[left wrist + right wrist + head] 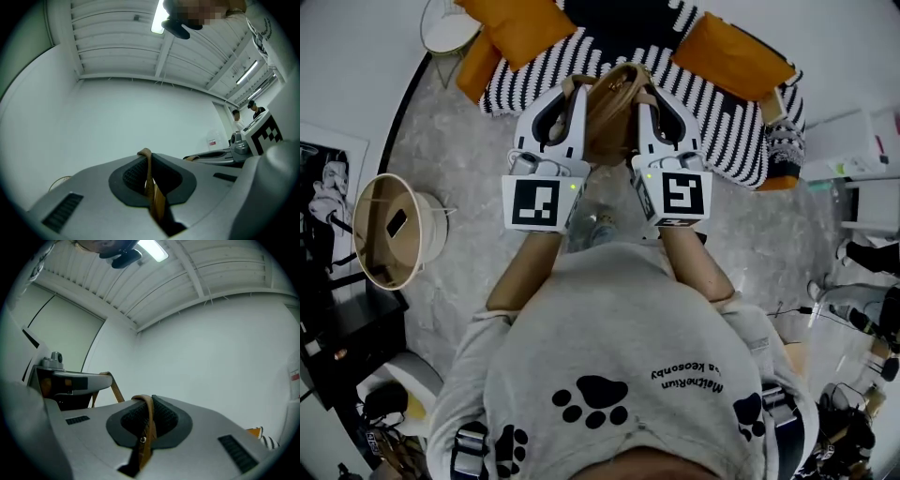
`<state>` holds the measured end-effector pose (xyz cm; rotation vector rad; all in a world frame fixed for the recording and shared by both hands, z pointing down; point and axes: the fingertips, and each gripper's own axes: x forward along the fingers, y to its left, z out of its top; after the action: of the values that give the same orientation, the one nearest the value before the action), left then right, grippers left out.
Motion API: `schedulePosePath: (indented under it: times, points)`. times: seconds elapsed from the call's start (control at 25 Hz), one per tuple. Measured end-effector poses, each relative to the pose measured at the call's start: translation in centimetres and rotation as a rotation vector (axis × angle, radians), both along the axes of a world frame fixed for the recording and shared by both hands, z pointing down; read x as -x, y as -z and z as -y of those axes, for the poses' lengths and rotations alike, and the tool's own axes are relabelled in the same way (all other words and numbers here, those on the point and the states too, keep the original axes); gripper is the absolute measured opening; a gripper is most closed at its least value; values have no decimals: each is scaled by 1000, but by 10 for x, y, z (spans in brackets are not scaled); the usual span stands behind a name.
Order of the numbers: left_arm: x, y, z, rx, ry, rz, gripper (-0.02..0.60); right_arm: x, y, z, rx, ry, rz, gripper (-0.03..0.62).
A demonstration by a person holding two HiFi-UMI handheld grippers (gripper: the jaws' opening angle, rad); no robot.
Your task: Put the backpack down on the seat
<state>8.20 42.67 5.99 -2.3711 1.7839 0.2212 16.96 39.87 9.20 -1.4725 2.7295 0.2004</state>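
Note:
A tan backpack (609, 112) hangs between my two grippers, in front of the striped seat (722, 103). My left gripper (573, 94) is shut on a tan strap (150, 180) of the backpack, which shows pinched between its dark pads. In the same way my right gripper (643, 92) is shut on the other tan strap (146, 427). Both grippers point roughly level toward the seat. Most of the bag's body is hidden behind the grippers in the head view.
The black-and-white striped seat carries orange cushions (523, 28) at its left and right (729, 54). A round wicker basket (394, 230) stands on the floor at left. White furniture (862, 141) and cables lie at right. The floor is grey marble.

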Motion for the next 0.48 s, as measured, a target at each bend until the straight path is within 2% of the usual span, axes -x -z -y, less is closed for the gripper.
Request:
schedulePosePath:
  times: [0.16, 0.48]
  points:
    - [-10, -14, 38, 36, 22, 44, 25, -10, -3, 40, -14, 31, -4, 32]
    - [-23, -9, 69, 12, 64, 47, 25, -20, -3, 75, -26, 64, 21, 32]
